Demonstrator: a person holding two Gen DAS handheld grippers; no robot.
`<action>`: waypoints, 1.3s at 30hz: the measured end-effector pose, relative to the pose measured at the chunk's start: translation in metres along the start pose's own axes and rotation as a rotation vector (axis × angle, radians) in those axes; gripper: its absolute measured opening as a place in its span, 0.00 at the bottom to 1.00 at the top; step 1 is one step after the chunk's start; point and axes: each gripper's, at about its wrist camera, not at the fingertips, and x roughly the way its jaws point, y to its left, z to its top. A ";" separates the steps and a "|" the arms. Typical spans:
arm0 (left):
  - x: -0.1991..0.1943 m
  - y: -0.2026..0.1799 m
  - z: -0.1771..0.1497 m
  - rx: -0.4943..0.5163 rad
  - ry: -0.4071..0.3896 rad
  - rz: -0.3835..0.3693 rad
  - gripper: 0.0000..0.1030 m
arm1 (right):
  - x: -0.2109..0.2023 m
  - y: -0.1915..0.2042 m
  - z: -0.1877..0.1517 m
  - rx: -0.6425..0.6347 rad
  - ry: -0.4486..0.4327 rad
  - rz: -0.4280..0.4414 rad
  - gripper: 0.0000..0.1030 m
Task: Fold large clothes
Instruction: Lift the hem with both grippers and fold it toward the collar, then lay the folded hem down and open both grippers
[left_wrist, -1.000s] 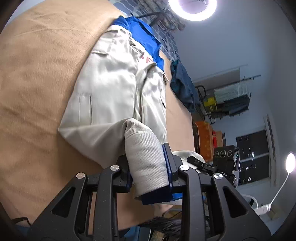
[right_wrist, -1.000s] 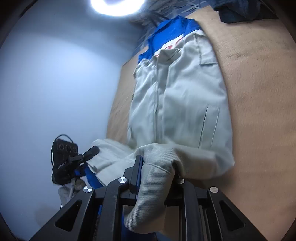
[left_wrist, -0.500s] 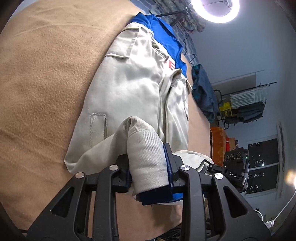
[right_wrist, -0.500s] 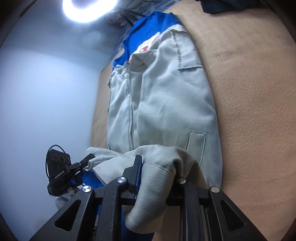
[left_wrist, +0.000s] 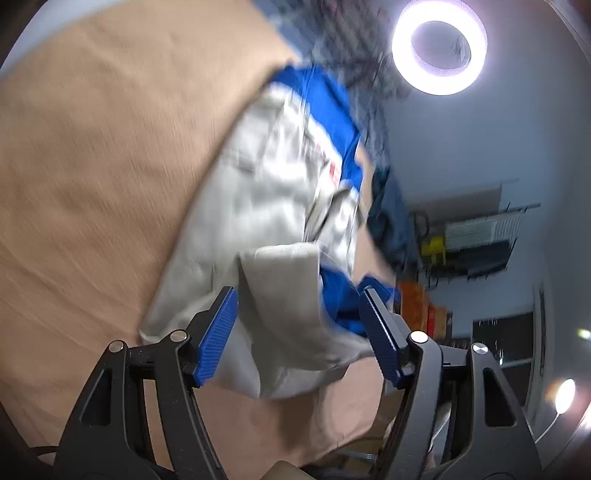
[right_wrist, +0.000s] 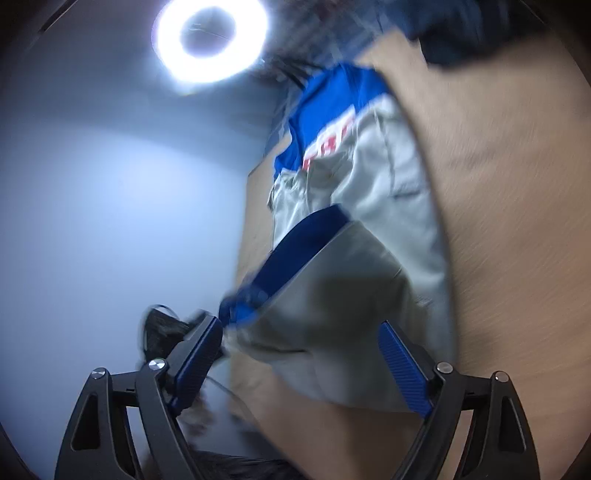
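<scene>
A large grey jacket (left_wrist: 258, 199) with blue shoulders and red lettering lies on the tan table cover (left_wrist: 92, 166); it also shows in the right wrist view (right_wrist: 388, 206). Its lower end is folded up over the body, showing grey cloth (left_wrist: 284, 314) and a blue band (right_wrist: 303, 240). My left gripper (left_wrist: 299, 332) is open, its blue pads on either side of the folded end. My right gripper (right_wrist: 306, 365) is open just short of the folded end (right_wrist: 332, 314). Both views are motion-blurred.
A ring light (left_wrist: 439, 48) hangs beyond the table's far end. A dark blue garment (left_wrist: 391, 218) lies at the table's right side. Shelves (left_wrist: 480, 240) and orange boxes (left_wrist: 413, 302) stand past the right edge. The table cover (right_wrist: 517, 221) stretches right of the jacket.
Both grippers carried the jacket's hem forward over the body, then opened and let go. The folded end now lies loose between the spread jaws.
</scene>
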 end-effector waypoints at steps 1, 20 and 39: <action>-0.007 0.000 0.003 0.013 -0.026 0.005 0.68 | -0.006 0.002 -0.002 -0.046 -0.005 -0.040 0.82; 0.062 0.020 -0.027 0.257 0.207 0.217 0.40 | 0.047 -0.011 -0.048 -0.355 0.187 -0.396 0.34; 0.022 -0.012 -0.054 0.408 0.020 0.368 0.10 | 0.008 0.026 -0.051 -0.478 0.012 -0.478 0.32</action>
